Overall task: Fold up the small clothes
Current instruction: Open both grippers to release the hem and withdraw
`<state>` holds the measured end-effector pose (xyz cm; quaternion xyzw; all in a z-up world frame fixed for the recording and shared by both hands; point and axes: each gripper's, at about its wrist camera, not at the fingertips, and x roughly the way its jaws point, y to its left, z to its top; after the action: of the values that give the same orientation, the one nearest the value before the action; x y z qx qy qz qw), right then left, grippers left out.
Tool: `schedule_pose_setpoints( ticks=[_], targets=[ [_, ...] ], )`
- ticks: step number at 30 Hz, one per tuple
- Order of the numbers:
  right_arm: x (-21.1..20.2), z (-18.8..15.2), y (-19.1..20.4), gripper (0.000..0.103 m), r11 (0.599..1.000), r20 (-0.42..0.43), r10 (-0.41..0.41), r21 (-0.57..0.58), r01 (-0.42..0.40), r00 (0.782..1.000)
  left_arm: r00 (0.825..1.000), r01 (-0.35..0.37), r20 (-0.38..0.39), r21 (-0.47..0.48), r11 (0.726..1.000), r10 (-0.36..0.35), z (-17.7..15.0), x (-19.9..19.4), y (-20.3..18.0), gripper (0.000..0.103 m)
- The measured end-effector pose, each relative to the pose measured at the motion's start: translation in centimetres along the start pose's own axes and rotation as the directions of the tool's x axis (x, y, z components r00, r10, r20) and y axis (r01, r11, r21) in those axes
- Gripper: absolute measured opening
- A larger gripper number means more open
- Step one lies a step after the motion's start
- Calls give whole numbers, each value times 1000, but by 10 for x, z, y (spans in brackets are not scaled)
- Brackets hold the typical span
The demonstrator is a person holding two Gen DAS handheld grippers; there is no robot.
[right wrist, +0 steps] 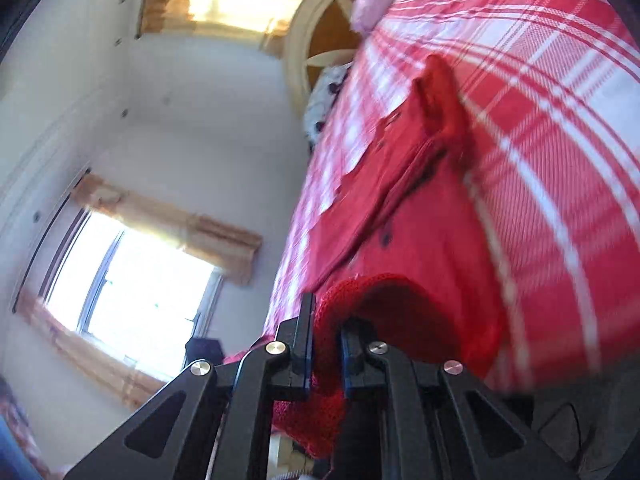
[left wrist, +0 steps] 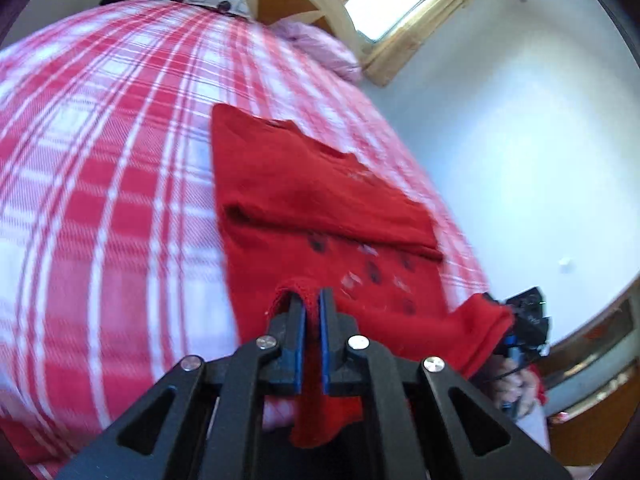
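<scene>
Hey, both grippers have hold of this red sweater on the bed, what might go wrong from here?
The left gripper pinches only a thin bit of the sweater hem, so it may slip out. The right gripper holds a bunched wad, which could fold crooked. The sweater lies near the bed edge, so a dropped corner may slide off.

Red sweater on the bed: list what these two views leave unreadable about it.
- Left wrist view: the dark and white pattern on the red sweater is smeared by motion blur.
- Left wrist view: its near hem is hidden behind the left hand-held gripper.
- Right wrist view: the held edge drops behind the right hand-held gripper; blur hides the fold lines.
- Neither view shows the sweater's underside.
</scene>
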<state>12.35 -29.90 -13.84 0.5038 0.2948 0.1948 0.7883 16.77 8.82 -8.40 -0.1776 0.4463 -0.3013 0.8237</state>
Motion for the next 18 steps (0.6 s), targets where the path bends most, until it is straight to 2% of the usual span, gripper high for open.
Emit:
schedule_pose_setpoints(
  ticks=[2, 3, 5, 6, 8, 9, 12, 14, 17, 18],
  targets=[
    [12, 14, -18, 11, 997, 28, -60, 53, 59, 998, 996, -89, -20, -11, 996, 89, 14, 21, 9, 8],
    [13, 19, -26, 12, 994, 28, -81, 76, 78, 996, 994, -111, -28, -24, 994, 110, 16, 26, 14, 13],
    [17, 27, -41, 22, 984, 19, -121, 134, 118, 992, 988, -149, -65, -104, 983, 142, 22, 37, 35, 22],
    [17, 29, -43, 22, 985, 21, -96, 146, 92, 995, 987, -153, -69, -123, 981, 145, 24, 38, 41, 28],
    [15, 36, -40, 26, 987, 18, -92, 135, 89, 996, 986, -163, -58, -149, 975, 156, 26, 34, 54, 30],
    [13, 39, -38, 32, 989, 19, -93, 121, 90, 995, 983, -184, -52, -144, 972, 178, 27, 30, 57, 30],
    [4, 46, -30, 53, 992, 49, -75, 105, 69, 996, 956, -293, -9, -67, 954, 293, 30, 12, 58, 30],
    [-2, 49, -24, 58, 993, 71, -78, 90, 72, 994, 949, -316, 11, 2, 949, 316, 28, 1, 51, 31],
    [-5, 46, -13, 59, 990, 72, -138, 22, 137, 988, 960, -278, -10, 122, 953, 282, 15, -9, 37, 41],
    [-5, 43, -10, 59, 990, 62, -140, 6, 140, 988, 967, -247, -31, 151, 957, 254, 6, -11, 30, 41]
  ],
)
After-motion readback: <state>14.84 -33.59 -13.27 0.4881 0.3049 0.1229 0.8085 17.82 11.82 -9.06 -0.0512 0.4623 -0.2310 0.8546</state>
